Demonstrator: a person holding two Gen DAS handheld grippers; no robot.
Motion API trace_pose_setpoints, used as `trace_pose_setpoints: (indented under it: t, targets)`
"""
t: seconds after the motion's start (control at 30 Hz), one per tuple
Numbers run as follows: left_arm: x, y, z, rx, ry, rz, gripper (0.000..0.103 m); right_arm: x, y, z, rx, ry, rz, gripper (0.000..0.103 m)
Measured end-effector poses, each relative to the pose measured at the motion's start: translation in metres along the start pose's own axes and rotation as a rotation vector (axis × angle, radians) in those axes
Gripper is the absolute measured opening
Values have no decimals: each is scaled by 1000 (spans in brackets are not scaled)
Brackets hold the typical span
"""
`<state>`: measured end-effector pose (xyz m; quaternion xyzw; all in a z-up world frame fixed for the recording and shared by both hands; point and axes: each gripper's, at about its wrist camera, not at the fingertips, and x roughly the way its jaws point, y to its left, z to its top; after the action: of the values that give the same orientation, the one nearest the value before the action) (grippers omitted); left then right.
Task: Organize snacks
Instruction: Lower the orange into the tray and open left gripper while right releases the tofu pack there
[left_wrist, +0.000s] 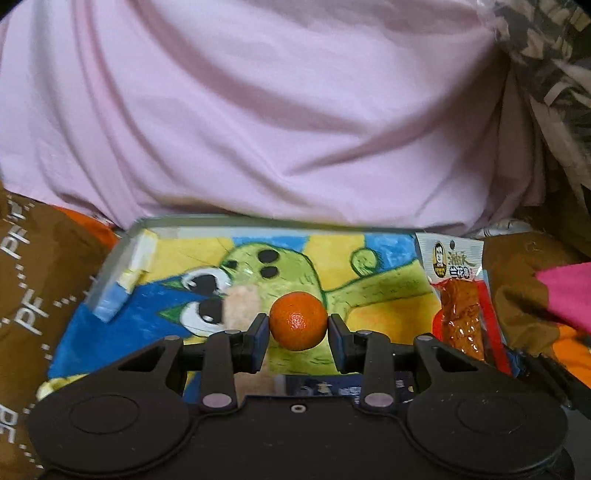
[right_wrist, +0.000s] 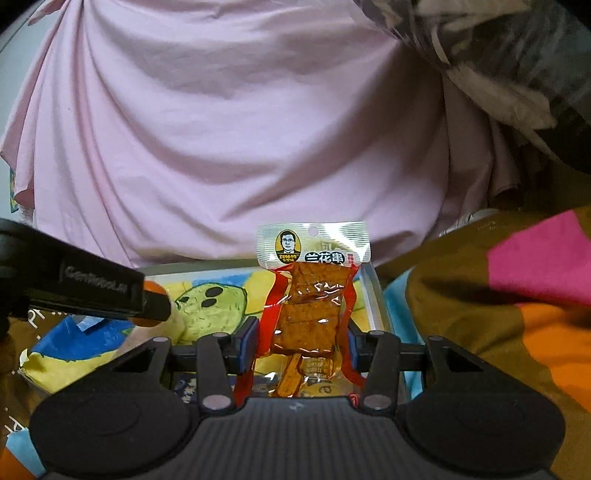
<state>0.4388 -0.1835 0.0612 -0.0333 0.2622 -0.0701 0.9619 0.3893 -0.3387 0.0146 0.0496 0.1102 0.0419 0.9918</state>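
A small round orange (left_wrist: 298, 320) is pinched between the pads of my left gripper (left_wrist: 298, 334), which is shut on it above a tray (left_wrist: 110, 275) lined with a colourful cartoon picture. My right gripper (right_wrist: 301, 345) is shut on a clear snack packet (right_wrist: 306, 306) of brown skewered strips with red edges, held upright over the tray's right rim (right_wrist: 371, 291). That packet (left_wrist: 458, 295) also shows at the right of the left wrist view. In the right wrist view the left gripper's black finger (right_wrist: 110, 295) crosses the left side, and the orange (right_wrist: 153, 288) peeks out behind it.
A pale pink snack (left_wrist: 240, 306) and a dark blue packet (left_wrist: 321, 389) lie on the tray. A pink cloth (left_wrist: 277, 110) rises close behind the tray. A brown blanket with white letters (left_wrist: 33, 295) and pink and orange patches (right_wrist: 535, 258) surrounds it.
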Motion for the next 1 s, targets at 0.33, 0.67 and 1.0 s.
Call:
trace_pose_setpoints:
  t: [0.33, 0.67, 1.0]
  targets:
    - [26, 3, -7, -74, 86, -20, 36, 9, -6, -6, 6, 30, 17, 52]
    - [33, 3, -7, -101, 113, -25, 38, 15, -6, -9, 4, 32, 20, 57]
    - [3, 5, 0, -124, 38, 8, 66, 7, 2, -8, -54, 6, 37, 79]
